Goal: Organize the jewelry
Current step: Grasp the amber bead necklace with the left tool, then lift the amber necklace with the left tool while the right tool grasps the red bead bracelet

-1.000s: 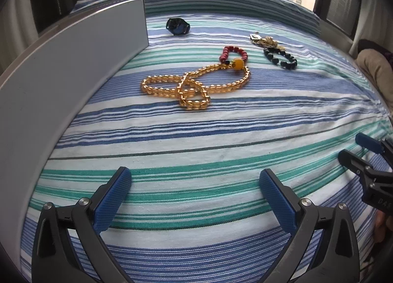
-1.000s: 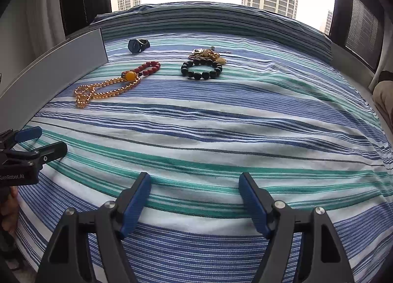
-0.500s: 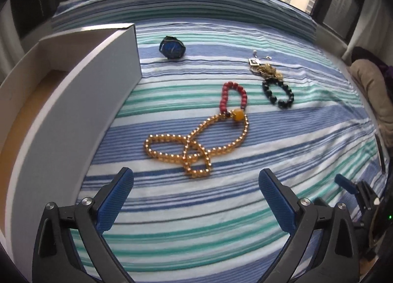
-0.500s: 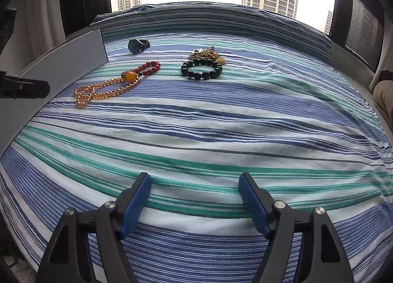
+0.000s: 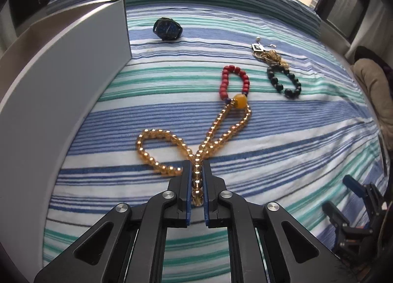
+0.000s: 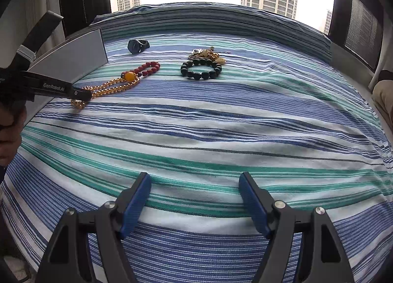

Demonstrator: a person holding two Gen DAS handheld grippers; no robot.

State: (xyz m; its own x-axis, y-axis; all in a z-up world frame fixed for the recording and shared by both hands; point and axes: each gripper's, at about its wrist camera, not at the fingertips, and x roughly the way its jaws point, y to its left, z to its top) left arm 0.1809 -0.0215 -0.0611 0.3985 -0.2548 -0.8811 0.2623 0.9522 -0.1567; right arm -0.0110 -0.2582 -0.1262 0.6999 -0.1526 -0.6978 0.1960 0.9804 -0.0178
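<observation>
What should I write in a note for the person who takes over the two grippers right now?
Left gripper: jaws shut on the amber bead necklace, near where its strands cross; the necklace lies on the striped bedcover, not yet lifted.
Right gripper: jaws open, empty, low over the near part of the bedcover.
Elsewhere on the bedcover: red bead bracelet at the necklace's far end, black bead bracelet, pile of gold pieces touching it, watch.
White box: on the left; its inside is not visible.
Done: necklace gripped. Left: move every piece, presumably into the box.
</observation>
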